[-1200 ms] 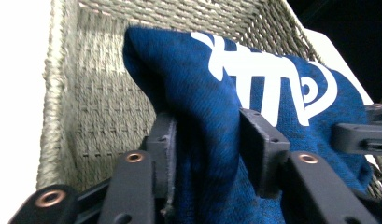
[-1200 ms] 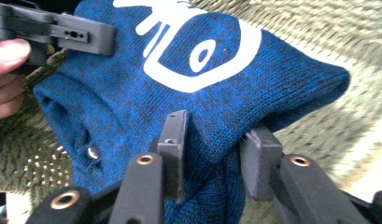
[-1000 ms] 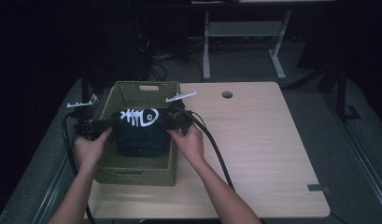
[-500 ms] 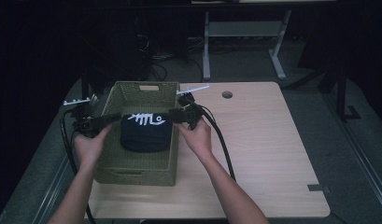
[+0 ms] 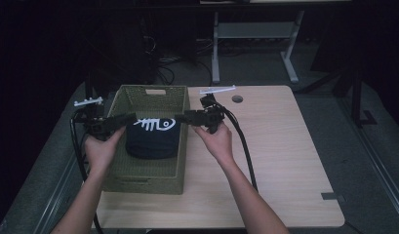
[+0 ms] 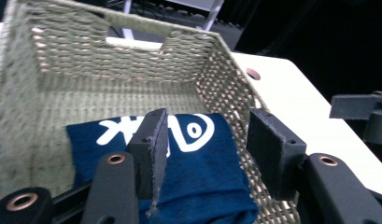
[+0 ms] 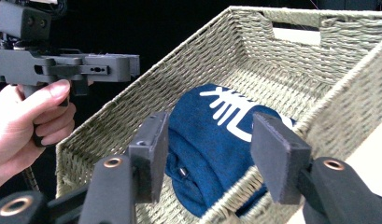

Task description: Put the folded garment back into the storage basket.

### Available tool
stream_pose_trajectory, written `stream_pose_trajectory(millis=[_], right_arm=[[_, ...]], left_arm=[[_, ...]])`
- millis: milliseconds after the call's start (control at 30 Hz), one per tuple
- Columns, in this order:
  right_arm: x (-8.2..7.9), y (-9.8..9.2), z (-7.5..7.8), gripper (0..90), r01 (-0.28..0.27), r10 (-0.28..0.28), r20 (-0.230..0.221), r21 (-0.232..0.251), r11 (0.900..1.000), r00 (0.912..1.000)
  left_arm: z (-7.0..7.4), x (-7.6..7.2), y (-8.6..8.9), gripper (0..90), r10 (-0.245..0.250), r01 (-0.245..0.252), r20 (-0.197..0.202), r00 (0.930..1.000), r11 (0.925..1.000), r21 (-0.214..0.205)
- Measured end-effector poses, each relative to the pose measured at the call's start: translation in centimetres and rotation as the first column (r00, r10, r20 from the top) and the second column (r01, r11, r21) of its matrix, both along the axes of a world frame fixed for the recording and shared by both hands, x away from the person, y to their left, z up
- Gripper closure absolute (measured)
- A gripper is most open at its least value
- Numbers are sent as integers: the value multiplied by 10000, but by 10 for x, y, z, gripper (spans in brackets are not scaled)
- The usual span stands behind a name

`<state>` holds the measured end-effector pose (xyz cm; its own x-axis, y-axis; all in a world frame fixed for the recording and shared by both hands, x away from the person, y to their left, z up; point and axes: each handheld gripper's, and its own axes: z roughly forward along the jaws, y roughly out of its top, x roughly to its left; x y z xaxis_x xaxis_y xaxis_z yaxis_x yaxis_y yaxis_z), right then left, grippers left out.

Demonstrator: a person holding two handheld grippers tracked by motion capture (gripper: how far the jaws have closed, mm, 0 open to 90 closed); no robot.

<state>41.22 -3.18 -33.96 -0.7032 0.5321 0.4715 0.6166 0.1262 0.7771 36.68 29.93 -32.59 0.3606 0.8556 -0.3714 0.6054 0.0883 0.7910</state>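
Navy folded cloth lies in woven basket, below both grippers' released, empty jaws, untouched.

One basket, woven, on one table. One folded navy cloth in it, below and between the claws. Two claws: left, right, each with two jaws standing apart, nothing between them. Two hands: left hand, right hand. One round hole in the tabletop, beyond the right claw.
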Motion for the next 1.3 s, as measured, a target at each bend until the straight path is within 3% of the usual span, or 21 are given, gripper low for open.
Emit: stream_pose_trajectory(millis=[233,567,933,1300], right_arm=[[1,-18,2,393,-135,132,166,188,9997,9998],[0,-43,-3,348,49,-51,214,138,9999,9998],[0,-64,-1,276,62,-68,392,154,9999,9992],[-1,-82,-1,262,105,-105,467,10,9999,9989]], left_arm=[[4,-6,-17,435,-286,269,522,9982,9991,325],[12,-9,-35,351,-542,512,1021,9933,9982,315],[15,-11,-47,284,-613,575,1230,9905,9977,346],[17,-9,-60,252,-770,710,1277,9888,9962,507]])
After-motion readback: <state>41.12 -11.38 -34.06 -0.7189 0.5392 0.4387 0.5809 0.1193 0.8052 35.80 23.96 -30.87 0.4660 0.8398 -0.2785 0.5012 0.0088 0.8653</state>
